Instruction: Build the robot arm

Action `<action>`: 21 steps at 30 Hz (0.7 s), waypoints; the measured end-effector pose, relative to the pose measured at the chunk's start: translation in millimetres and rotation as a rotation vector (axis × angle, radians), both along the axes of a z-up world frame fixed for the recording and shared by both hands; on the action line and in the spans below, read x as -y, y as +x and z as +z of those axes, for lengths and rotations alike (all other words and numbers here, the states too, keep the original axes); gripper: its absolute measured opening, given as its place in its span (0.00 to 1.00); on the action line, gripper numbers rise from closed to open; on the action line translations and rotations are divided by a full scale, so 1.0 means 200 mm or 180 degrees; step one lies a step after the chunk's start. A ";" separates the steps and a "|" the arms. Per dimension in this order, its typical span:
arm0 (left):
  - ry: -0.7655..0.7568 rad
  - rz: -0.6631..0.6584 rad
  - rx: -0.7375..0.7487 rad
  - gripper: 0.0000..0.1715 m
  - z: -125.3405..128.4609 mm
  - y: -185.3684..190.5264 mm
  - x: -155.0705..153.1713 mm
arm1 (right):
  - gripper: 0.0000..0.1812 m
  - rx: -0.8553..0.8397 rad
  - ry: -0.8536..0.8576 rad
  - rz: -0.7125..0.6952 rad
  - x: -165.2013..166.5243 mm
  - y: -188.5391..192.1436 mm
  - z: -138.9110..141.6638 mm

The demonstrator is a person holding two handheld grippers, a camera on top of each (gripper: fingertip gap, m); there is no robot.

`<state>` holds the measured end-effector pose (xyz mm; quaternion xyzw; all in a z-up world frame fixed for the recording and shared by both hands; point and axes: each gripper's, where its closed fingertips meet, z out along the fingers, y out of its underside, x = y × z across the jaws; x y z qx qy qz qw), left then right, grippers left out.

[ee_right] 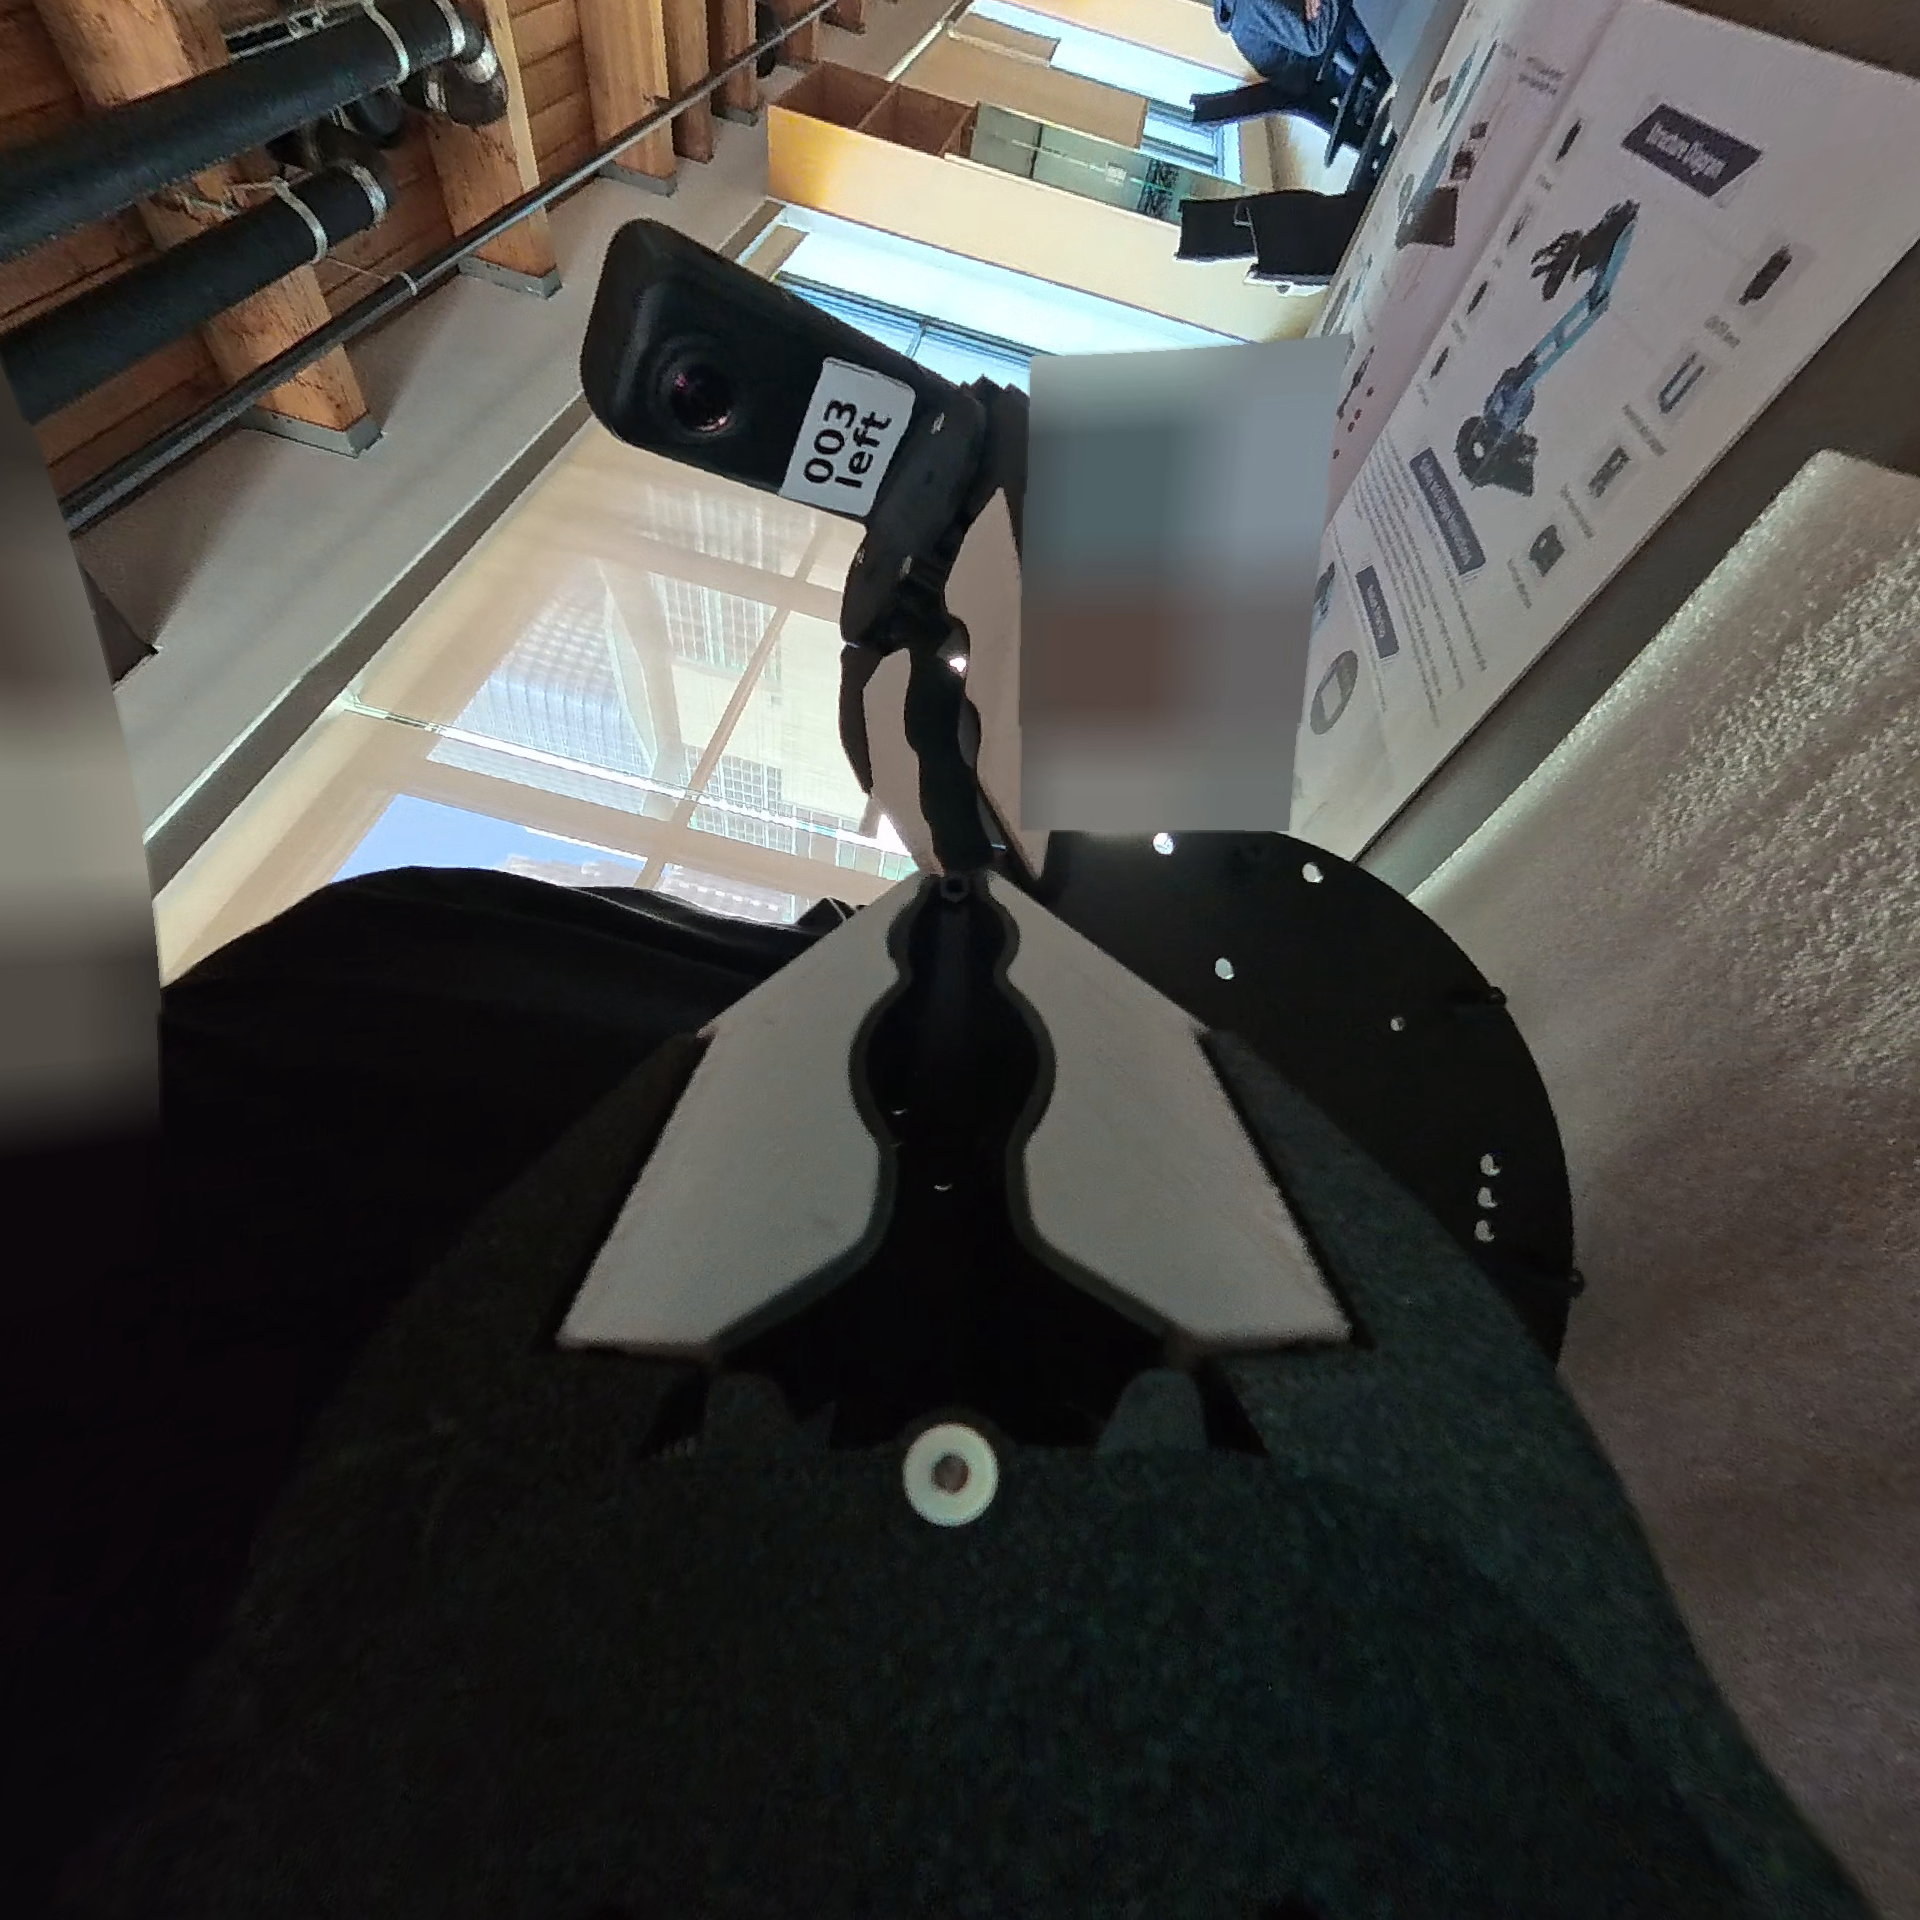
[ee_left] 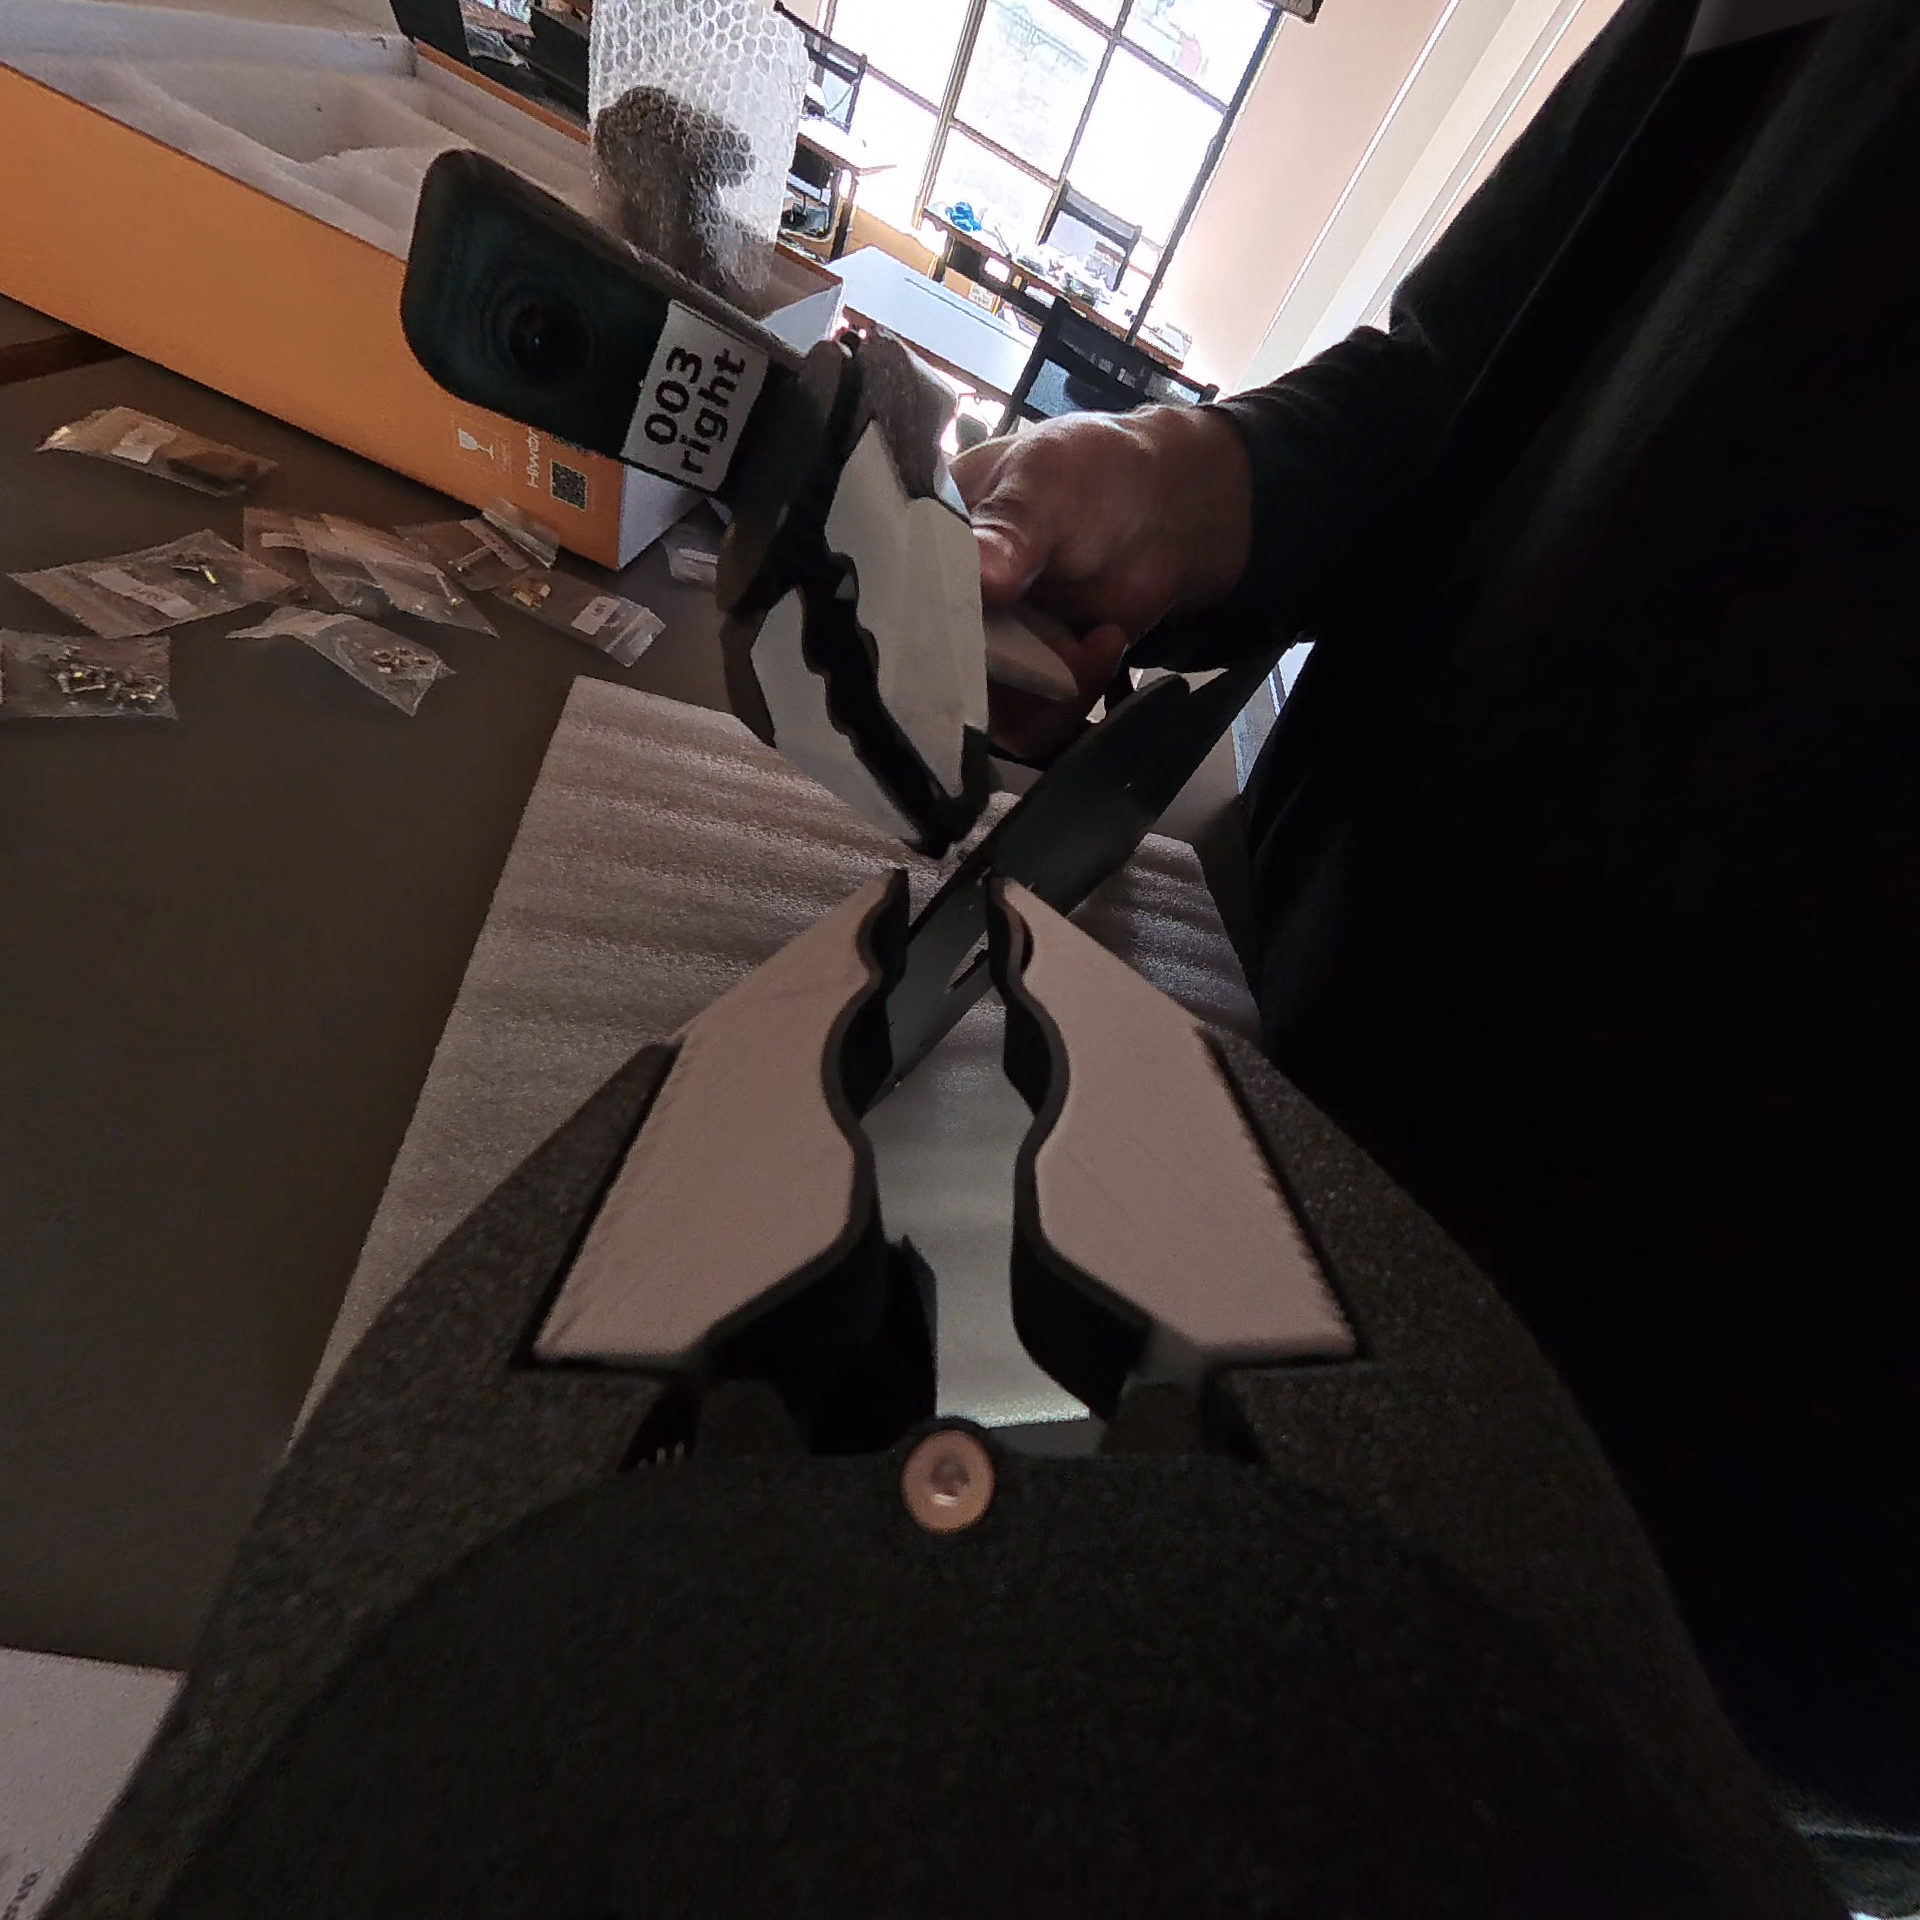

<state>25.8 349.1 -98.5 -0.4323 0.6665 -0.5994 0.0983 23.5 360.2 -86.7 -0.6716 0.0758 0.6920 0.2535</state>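
L gripper [ee_left: 948, 894] + R gripper [ee_right: 956, 883] both clamp black plate [ee_right: 1351, 1039].

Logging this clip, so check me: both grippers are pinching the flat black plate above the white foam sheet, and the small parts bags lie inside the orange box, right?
Not quite. The small parts bags lie on the table beside the orange box, as the left wrist view shows. The rest holds.

A dark brown table [ee_left: 208, 935] carries a white foam sheet [ee_left: 665, 873] at its centre, small clear bags of hardware [ee_left: 260, 603] scattered toward nine o'clock, and a long orange box [ee_left: 239, 281] toward eleven o'clock.
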 end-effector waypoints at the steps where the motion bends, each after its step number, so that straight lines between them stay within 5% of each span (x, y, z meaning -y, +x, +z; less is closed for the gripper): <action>1: 0.0005 -0.0005 0.0000 0.08 0.00 0.00 0.00 | 0.02 0.0003 0.0001 -0.0011 0.00 0.01 0.00; 15: 0.0025 -0.0038 -0.0020 0.08 0.00 0.01 0.00 | 0.02 0.0125 0.0004 0.0105 0.01 0.01 -0.03; 21: 0.0090 -0.0046 -0.0078 0.08 0.00 0.02 0.00 | 0.02 -0.0130 -0.0432 0.0375 0.01 0.02 -0.03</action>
